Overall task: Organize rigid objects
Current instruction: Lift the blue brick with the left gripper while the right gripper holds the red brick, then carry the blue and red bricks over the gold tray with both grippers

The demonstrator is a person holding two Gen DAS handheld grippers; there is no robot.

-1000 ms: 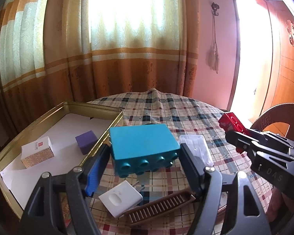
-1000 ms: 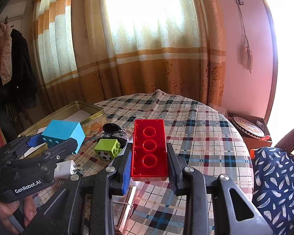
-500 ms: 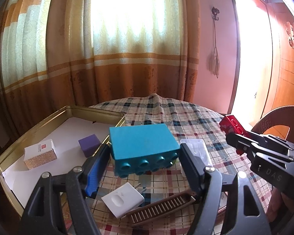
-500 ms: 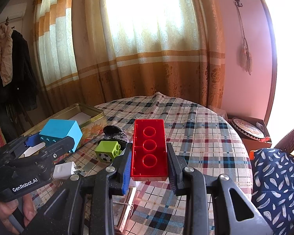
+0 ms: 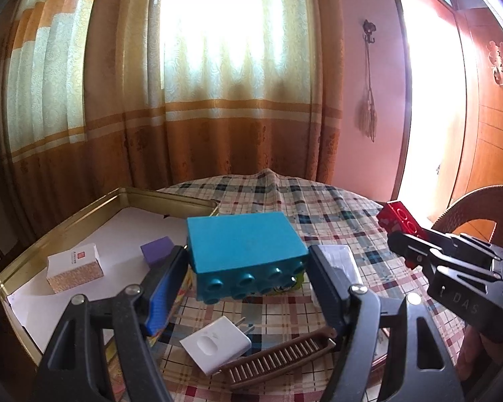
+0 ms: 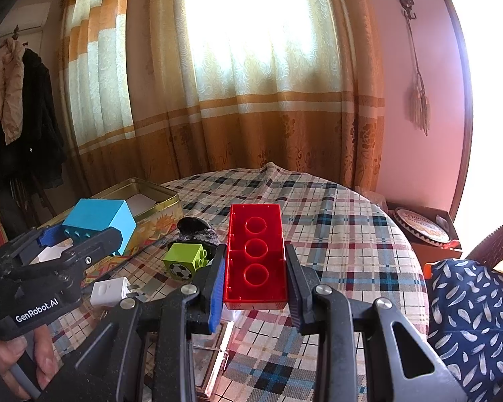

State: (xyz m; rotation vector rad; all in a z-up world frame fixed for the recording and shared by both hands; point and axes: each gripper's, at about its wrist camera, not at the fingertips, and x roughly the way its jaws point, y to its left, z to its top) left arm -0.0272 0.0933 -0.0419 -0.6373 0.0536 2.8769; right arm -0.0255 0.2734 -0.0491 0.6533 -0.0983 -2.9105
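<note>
Nearest the left wrist camera, the left gripper [image 5: 248,268] is clamped on a teal building block [image 5: 244,251], its pads pressing the block's two short ends and its studs facing the camera; the block is held in the air above the plaid tablecloth [image 5: 318,201]. Below it on the cloth lie a brown comb [image 5: 278,361] and a white plug adapter [image 5: 216,345], the two just beside each other, and a clear plastic tray [image 5: 338,261] shows past the right finger. To the left stands a gold tin tray [image 5: 67,227] lined with white paper, holding a small white box [image 5: 73,268] and a purple cube [image 5: 157,251], set apart from one another. In the right wrist view, the right gripper [image 6: 255,274] is clenched on a red building block [image 6: 255,251], hollow underside up with three rings showing, gripped along its long sides above the table. Left of it, a lime-green block with a football print [image 6: 184,263] rests on the cloth, with a dark crumpled object [image 6: 194,229] just behind it. Farther off, orange-and-cream curtains [image 6: 251,100] hang before a bright window, and a tasselled ornament [image 6: 419,100] hangs on the pink wall.
</note>
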